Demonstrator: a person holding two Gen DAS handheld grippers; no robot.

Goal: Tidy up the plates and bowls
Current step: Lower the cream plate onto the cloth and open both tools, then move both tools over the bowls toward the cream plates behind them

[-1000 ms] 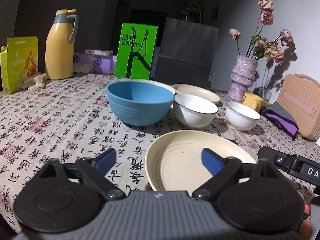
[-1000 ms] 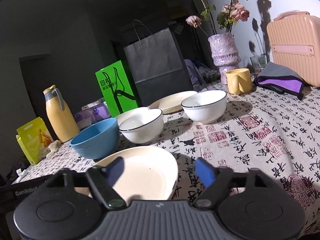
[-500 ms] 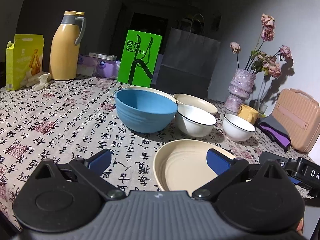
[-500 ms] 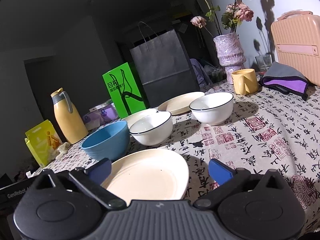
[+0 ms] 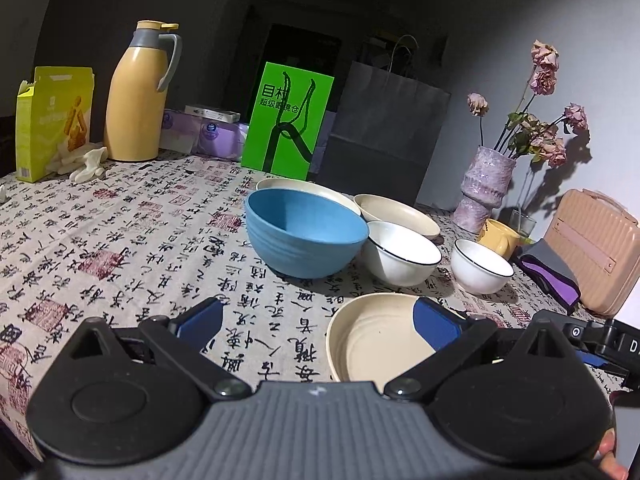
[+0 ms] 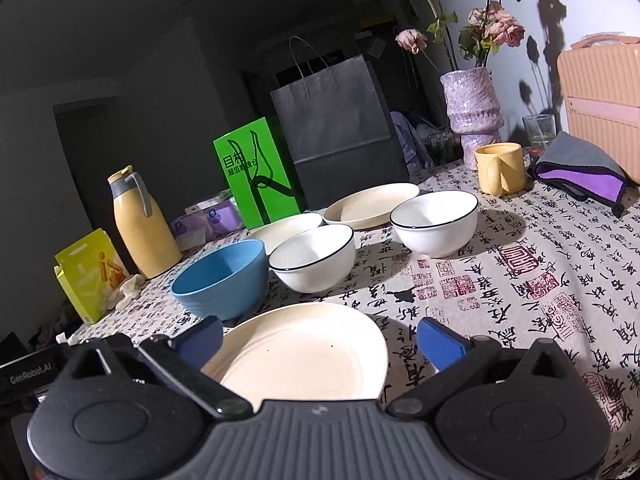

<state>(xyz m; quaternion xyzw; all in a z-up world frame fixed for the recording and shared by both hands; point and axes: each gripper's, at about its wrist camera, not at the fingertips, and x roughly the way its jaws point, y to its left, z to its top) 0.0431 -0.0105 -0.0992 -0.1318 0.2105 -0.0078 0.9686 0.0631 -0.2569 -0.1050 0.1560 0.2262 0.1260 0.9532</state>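
While both grippers' blue-padded jaws stand spread wide with nothing between them, the right gripper (image 6: 320, 338) hovers directly over the near rim of a shallow cream plate (image 6: 304, 356), which the left gripper (image 5: 318, 326) sees off to its right, so the right hand seems nearer. Beyond it, on the calligraphy-printed tablecloth (image 6: 540, 280), sit a ribbed matte blue bowl (image 6: 222, 276), two glossy white bowls (image 6: 314, 260) with thin dark rims, and two more cream plates (image 6: 370, 204).
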